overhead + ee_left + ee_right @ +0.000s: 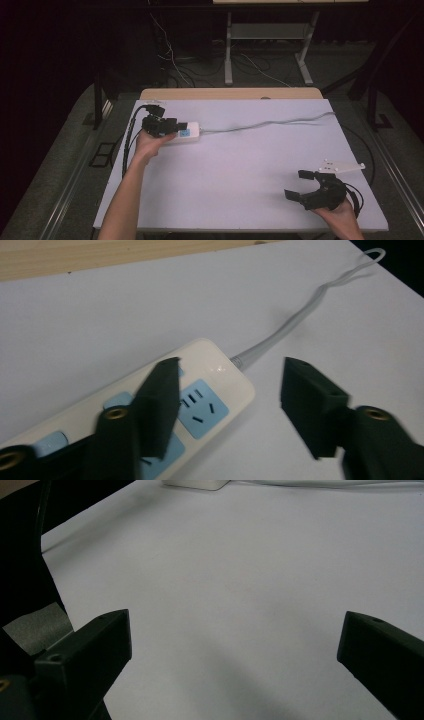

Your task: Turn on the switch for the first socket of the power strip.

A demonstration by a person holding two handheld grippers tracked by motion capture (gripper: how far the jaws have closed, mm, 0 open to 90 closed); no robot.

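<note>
A cream power strip (187,132) with pale blue sockets lies at the left back of the white table top (240,170). Its grey cord (260,125) runs off to the right rear. My left gripper (177,125) hovers over the strip's cord end. In the left gripper view the power strip (210,370) lies under and between the spread jaws of the left gripper (230,400), which press on nothing; the cord (300,315) leads away. My right gripper (297,184) rests near the front right corner, wide open. In the right gripper view, bare table lies between the jaws of the right gripper (232,640).
A wooden strip (230,93) borders the table's far edge. Beyond it stand the metal legs of another desk (228,50) and loose wires on the floor. A black cable (127,145) trails from the left gripper along the table's left side.
</note>
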